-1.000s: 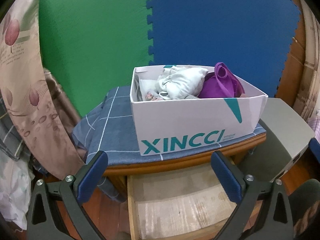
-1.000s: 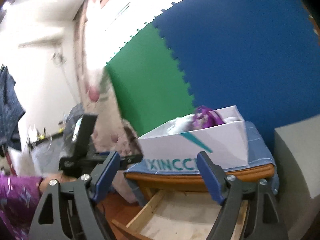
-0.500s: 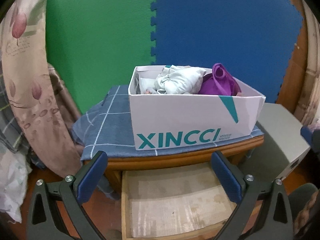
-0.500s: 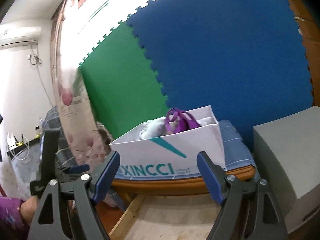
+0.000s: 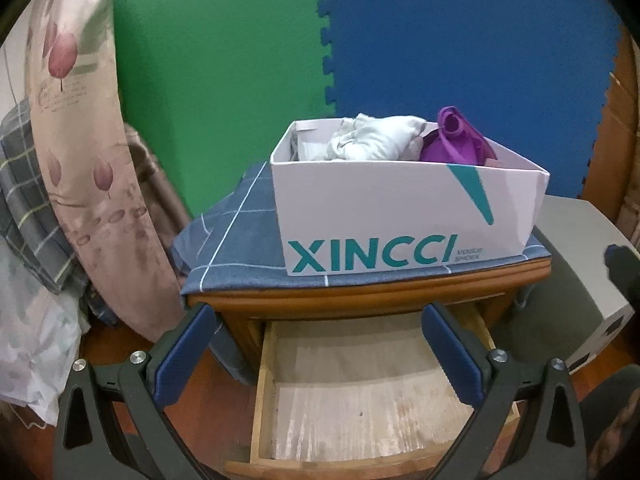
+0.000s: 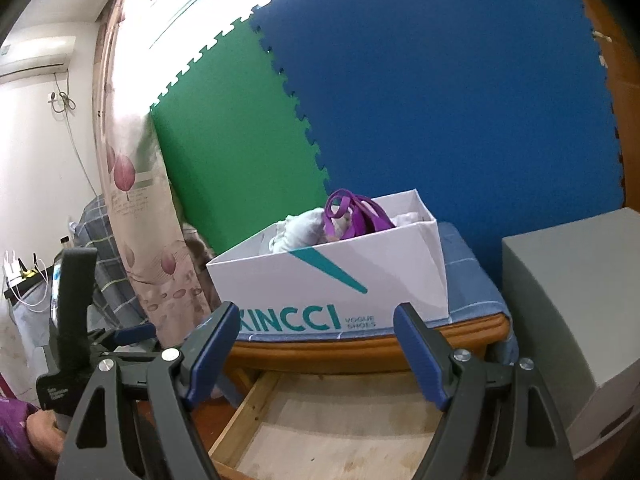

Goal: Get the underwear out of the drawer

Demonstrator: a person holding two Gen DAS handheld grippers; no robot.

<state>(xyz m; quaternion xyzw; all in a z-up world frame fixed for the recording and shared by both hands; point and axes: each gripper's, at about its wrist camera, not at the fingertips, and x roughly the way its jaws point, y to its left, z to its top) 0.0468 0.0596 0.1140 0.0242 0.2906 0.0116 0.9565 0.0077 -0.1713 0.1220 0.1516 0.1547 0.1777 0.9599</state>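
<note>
The wooden drawer [image 5: 360,392] of a small cabinet stands pulled open below me, and its bare bottom shows no clothing; it also shows in the right wrist view [image 6: 320,424]. On the cabinet top sits a white XINCCI shoe box [image 5: 400,220] [image 6: 340,284] holding pale grey underwear [image 5: 372,142] [image 6: 296,232] and a purple piece [image 5: 456,140] [image 6: 352,214]. My left gripper [image 5: 320,354] is open and empty above the drawer front. My right gripper [image 6: 318,354] is open and empty, a little right of the left one.
A blue checked cloth [image 5: 240,240] covers the cabinet top. A grey box [image 6: 572,320] stands to the right. A flowered curtain [image 5: 80,160] hangs at the left. Green and blue foam mats [image 5: 440,40] line the wall. The left gripper's body [image 6: 76,320] shows left in the right view.
Both grippers have drawn lower and steadied in front of the cabinet. The right view has swung rightward from the room toward the box. Both stay open and empty.
</note>
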